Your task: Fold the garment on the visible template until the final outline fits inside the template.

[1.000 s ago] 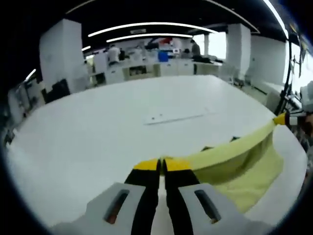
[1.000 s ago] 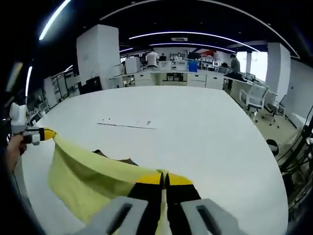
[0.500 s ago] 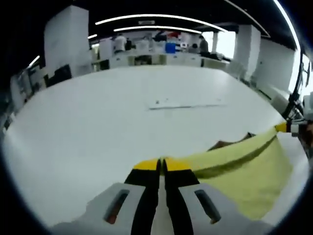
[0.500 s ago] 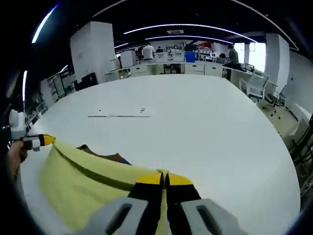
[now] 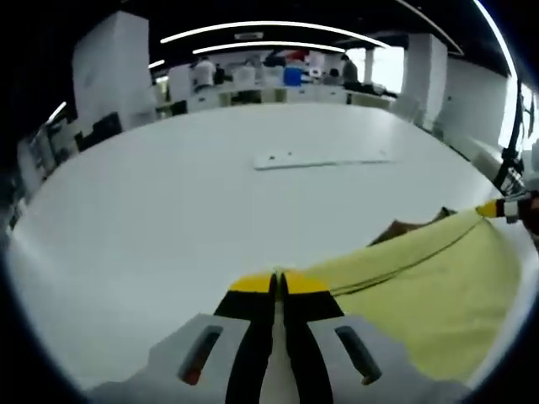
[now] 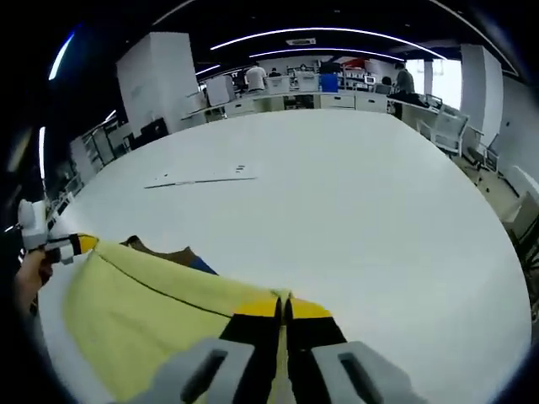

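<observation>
White and broad, the office table carried my work near its edge. Over the last second I had lowered the pale yellow cloth garment until its sagging span flattened, readying a fold. My left gripper and right gripper each stayed pinched on a corner, a brown patch peeking beyond.
</observation>
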